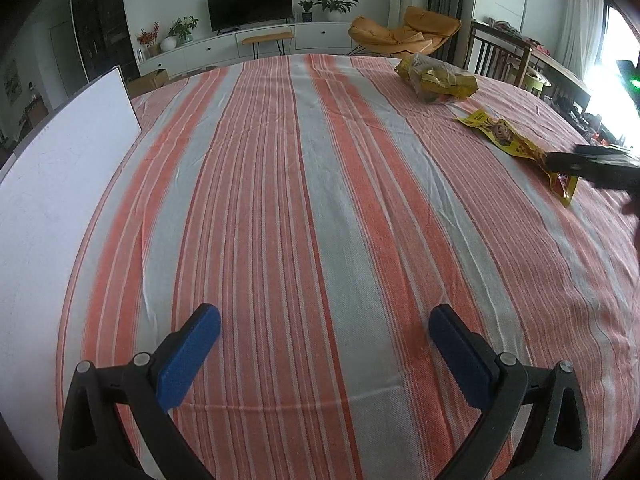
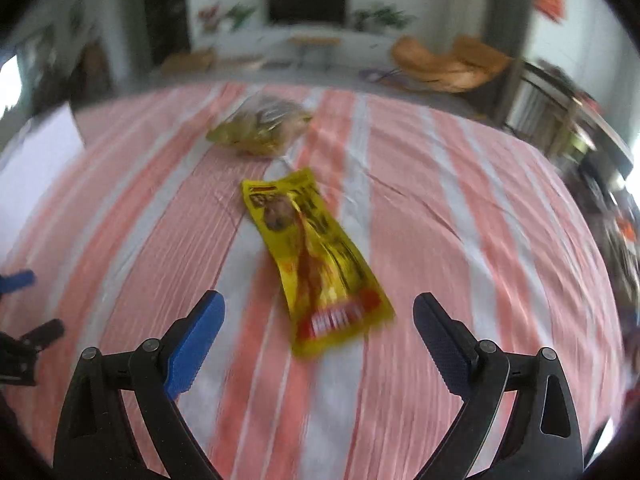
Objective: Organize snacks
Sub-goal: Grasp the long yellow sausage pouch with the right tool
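Right wrist view motion-blurred; yellow snack packet (image 2: 316, 260) print unreadable.

- Yellow snack packet (image 2: 316, 264): long, flat, red lettering at its near end, lying askew on the striped counter.
- Clear bag of yellow snacks (image 2: 260, 130): lumpy, lying farther back, apart from the packet.
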